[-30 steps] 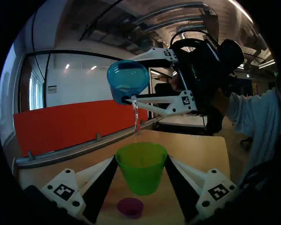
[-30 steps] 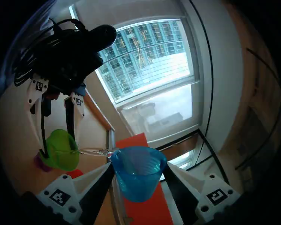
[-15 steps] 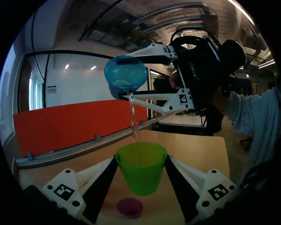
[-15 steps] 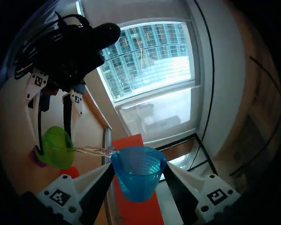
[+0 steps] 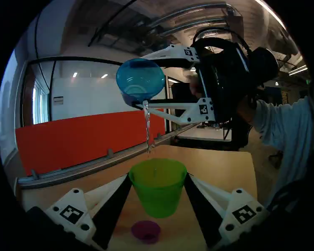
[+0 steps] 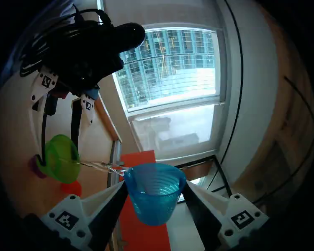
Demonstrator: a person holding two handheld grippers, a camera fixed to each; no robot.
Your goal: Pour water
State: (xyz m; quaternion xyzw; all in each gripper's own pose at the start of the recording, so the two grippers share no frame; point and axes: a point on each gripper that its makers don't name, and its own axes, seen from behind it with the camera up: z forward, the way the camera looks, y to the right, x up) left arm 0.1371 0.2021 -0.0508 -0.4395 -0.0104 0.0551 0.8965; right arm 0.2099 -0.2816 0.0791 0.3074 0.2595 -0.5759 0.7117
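Two tools are each gripping a cup. The left tool [image 5: 158,180] is pressing both fingers against the sides of a green cup [image 5: 158,192], holding it upright above the wooden surface [image 5: 224,167]. The right tool [image 6: 155,189] is clamping a blue cup [image 6: 154,201] between its fingers. In the left gripper view that blue cup is tipping over, higher than the green one. A thin stream of water [image 5: 147,129] is falling from its rim toward the green cup's open top. A small purple container [image 5: 145,231] is sitting on the surface below the green cup. A person's sleeve [image 5: 282,129] is showing behind the right tool.
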